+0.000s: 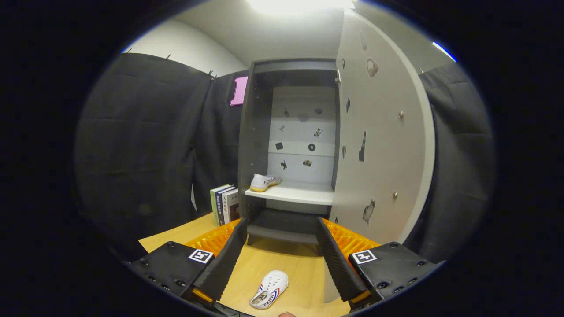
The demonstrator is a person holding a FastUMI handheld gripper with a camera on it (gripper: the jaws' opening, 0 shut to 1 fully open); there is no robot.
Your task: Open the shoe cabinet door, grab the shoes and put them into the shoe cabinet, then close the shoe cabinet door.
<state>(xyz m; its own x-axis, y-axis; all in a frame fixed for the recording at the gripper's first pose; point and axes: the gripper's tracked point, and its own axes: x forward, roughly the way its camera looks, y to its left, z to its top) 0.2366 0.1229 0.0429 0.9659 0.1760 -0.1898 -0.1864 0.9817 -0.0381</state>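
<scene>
With the cabinet (288, 145) door (381, 145) already open and one shoe (263, 182) on its shelf (293, 193), roughly half remains: the second shoe (269, 289) lies on the desk (282, 264) between the spread, empty fingers (281, 259), still to be grabbed, shelved, and the door closed.

The one camera rides on the gripper (278, 235) and looks forward along its two fingers, which stand apart with nothing between them. It sits fairly high and tilts slightly down, facing the shoe cabinet (288, 149) head-on from a short way back. The open door (383, 132) swings out on the right. The wooden floor (282, 264) lies below, where one shoe (269, 289) rests between the fingers, close under the lens.
</scene>
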